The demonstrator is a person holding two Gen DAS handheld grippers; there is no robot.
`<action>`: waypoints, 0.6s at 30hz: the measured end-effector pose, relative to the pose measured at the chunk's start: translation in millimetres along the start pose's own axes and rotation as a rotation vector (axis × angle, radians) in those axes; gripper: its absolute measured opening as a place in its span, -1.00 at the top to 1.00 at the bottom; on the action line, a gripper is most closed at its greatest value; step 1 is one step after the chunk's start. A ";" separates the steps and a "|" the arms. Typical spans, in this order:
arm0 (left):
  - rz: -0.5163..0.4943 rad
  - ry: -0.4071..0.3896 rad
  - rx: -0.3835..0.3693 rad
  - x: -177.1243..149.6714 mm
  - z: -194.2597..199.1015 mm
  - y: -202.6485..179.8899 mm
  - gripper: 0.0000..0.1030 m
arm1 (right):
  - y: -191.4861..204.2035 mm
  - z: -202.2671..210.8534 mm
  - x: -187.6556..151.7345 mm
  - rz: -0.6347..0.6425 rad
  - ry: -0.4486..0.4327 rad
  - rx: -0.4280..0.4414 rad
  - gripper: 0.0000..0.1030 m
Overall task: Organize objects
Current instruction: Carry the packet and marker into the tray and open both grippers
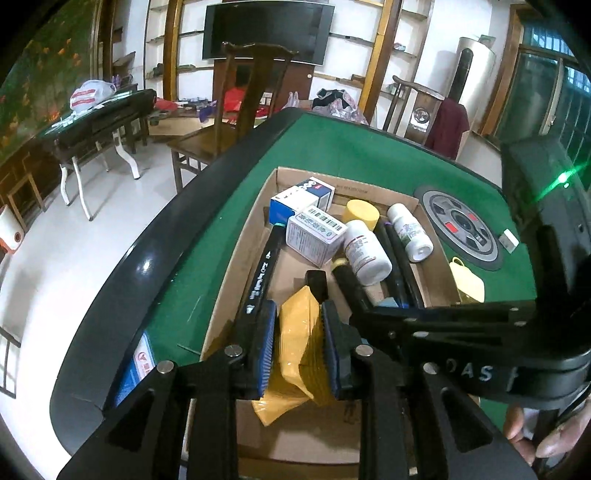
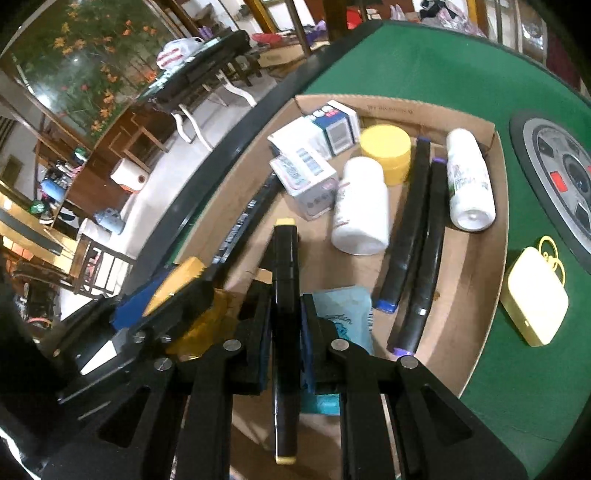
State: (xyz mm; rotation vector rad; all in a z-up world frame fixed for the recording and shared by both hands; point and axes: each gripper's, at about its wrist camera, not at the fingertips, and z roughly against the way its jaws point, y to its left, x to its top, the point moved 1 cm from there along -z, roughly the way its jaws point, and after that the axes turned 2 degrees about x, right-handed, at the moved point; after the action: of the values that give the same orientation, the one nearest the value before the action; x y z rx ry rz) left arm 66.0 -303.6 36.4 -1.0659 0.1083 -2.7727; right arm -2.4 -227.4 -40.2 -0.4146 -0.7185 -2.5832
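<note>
Most items already lie in the box (image 2: 476,295) ahead. The left gripper (image 1: 299,347) clamps a yellow pouch (image 1: 295,332), the right gripper (image 2: 286,325) a marker (image 2: 284,258), both over the box; a yellow case (image 2: 537,295) waits outside, right.

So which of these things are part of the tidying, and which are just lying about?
Job:
- cardboard box
- yellow packet in left gripper
- black marker in right gripper
- white bottles
- yellow jar
- small cartons

Lying about:
- wooden chair
- television
</note>
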 end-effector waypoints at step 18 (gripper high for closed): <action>0.041 -0.201 0.154 3.3 53.0 -4.0 -0.26 | -7.1 11.9 -9.2 -0.046 -0.019 0.077 0.73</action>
State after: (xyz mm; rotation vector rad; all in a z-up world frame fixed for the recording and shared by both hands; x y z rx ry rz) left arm 98.5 -300.7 78.4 -1.2762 -0.1059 -2.5725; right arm 4.2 -212.5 -37.0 -0.4033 -0.8406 -2.5874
